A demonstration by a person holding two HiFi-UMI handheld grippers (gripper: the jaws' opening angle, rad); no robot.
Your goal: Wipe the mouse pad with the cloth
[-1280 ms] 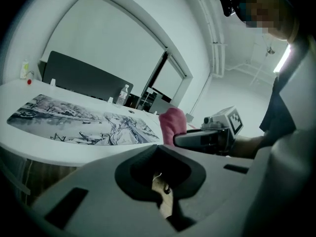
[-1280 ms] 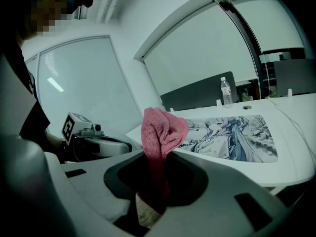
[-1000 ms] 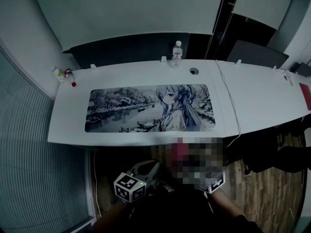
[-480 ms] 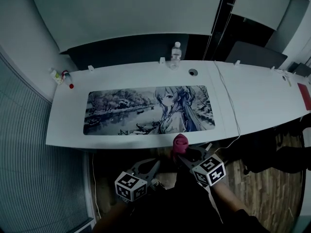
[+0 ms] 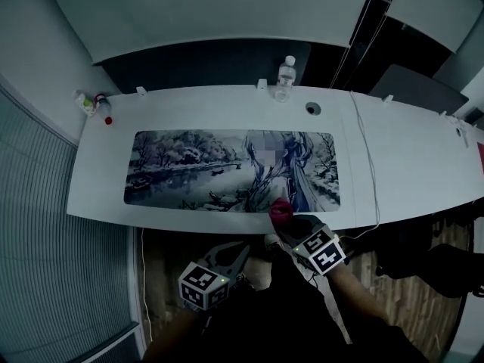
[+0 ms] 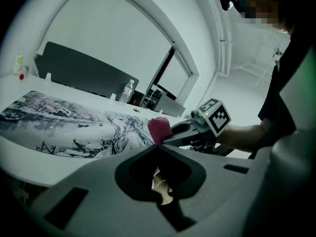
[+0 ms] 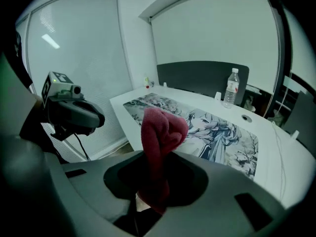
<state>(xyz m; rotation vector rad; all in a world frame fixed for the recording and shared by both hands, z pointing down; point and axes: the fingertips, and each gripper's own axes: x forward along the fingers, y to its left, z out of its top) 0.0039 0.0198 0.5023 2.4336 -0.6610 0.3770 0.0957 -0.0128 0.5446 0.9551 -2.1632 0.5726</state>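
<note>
Right gripper (image 7: pixel 154 184): jaws clamped on cloth (image 7: pixel 160 130), which bunches beyond the tips.
Left gripper (image 6: pixel 159 149): jaws together, nothing between.
Pad (image 5: pixel 193 169): ahead of both jaws.

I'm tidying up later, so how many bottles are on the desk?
3: a water bottle at the back edge; a pale bottle and a red-capped bottle at the far left corner. The desk's right end is cut off.

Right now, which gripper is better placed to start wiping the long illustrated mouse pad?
Right. The right gripper is shut on the bunched red cloth, at the near edge of the long illustrated mouse pad. The left gripper is empty, short of the white desk.
</note>
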